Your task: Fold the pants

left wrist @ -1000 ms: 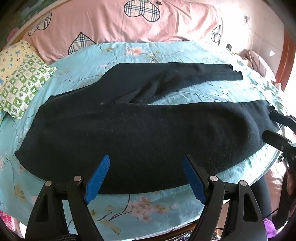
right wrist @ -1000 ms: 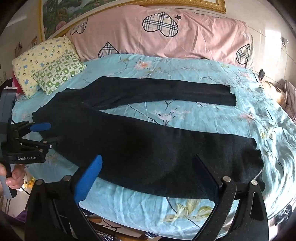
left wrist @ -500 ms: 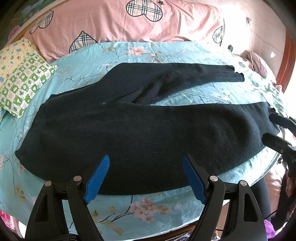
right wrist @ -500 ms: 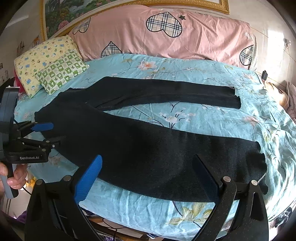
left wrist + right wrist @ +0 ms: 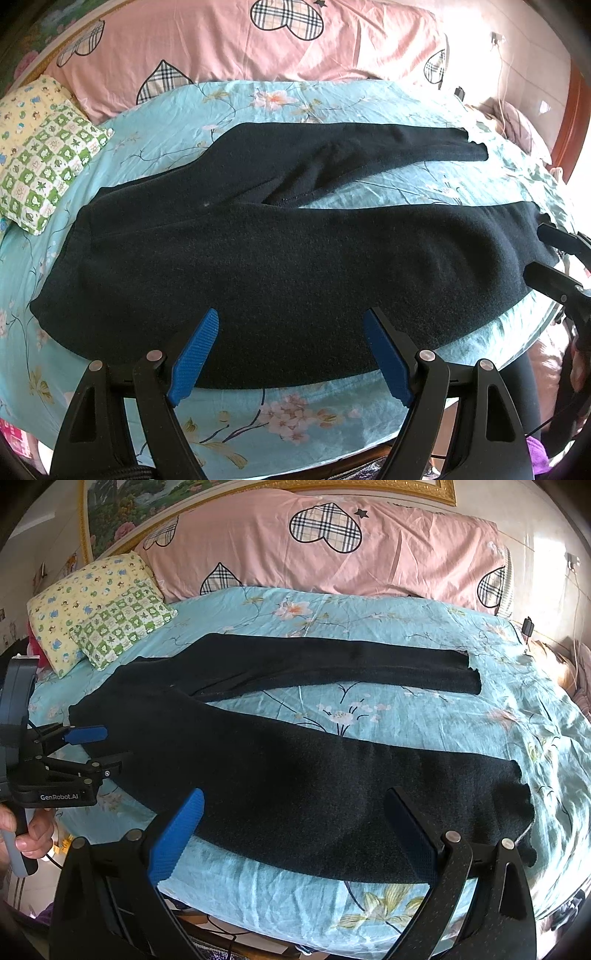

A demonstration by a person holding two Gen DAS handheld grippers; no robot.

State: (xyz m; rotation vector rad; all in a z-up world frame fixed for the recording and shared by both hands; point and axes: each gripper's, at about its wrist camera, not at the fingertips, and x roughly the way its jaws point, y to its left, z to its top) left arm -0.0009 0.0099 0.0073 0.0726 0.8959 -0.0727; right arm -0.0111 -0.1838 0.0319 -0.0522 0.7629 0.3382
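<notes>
Both sets of jaws stand spread, gripping nothing: the left gripper (image 5: 290, 354) over the near leg by the waist, the right gripper (image 5: 295, 834) over that leg's cuff end. Black pants (image 5: 295, 768) lie flat on the bed (image 5: 369, 602), legs apart, pink pillow (image 5: 332, 542) beyond.

Your left gripper (image 5: 290, 350) has its jaws spread wide, the blue-padded fingers (image 5: 194, 356) angled toward 11 and 1 o'clock. Your right gripper (image 5: 295, 830) is parted just as wide. In the right wrist view, your left hand (image 5: 26, 834) grips its handle at 8 o'clock.
</notes>
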